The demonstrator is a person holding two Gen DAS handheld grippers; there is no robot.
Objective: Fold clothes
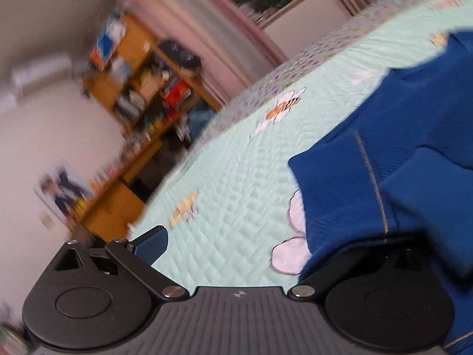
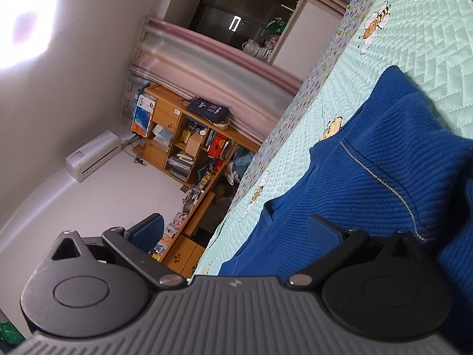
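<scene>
left tongs (image 1: 233, 245) wide open, holding nothing; blue sweater (image 1: 384, 153) drapes over its right finger, from 1 to 4 o'clock. right tongs (image 2: 236, 233) also wide open and empty, sweater (image 2: 369, 177) at 1–3 o'clock, long axis running toward 1. quilt (image 1: 236, 183) is bare toward 11; bed edge (image 2: 266, 159) at 10, little room there.

The blue ribbed knit garment (image 2: 384, 159) lies on the quilted mint bedspread with flower patches (image 2: 428, 47), off to the right in both wrist views. Past the bed's edge, on the left, a wooden shelf unit (image 2: 189, 136) stands against the wall, with a white air conditioner (image 2: 93, 155) beside it.
</scene>
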